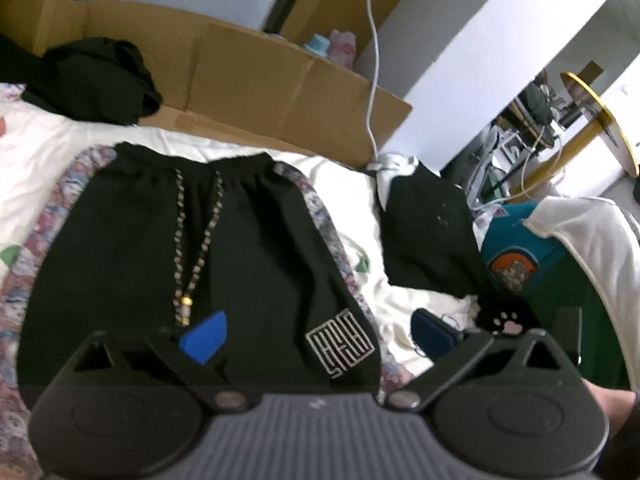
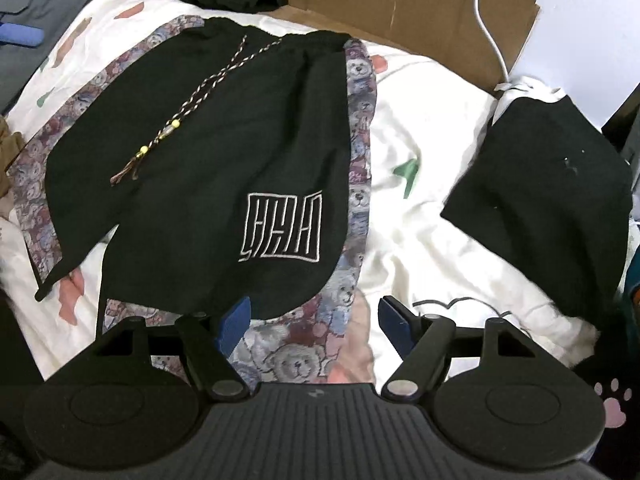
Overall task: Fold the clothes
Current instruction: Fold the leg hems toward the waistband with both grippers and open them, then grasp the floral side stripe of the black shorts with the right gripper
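Black shorts [image 1: 160,248] [image 2: 208,152] lie flat on a white bedsheet [image 2: 420,220], waistband at the far side. They have teddy-bear print side stripes, a braided drawstring [image 2: 188,100] and a white stitched logo [image 1: 340,344] [image 2: 284,228]. My left gripper [image 1: 318,334] is open wide over the lower part of the shorts, just above the logo, with nothing between its blue fingertips [image 1: 204,336]. My right gripper [image 2: 315,322] is open over the near right hem corner, where the bear print shows. Neither gripper holds any cloth.
A folded black garment [image 1: 428,232] [image 2: 548,184] lies on the sheet to the right. A crumpled black garment [image 1: 92,76] rests by the cardboard box [image 1: 260,80] [image 2: 420,12] behind. A white cable [image 1: 374,80] hangs down. A teal cap [image 1: 516,256] and a white sleeve [image 1: 592,248] are at far right.
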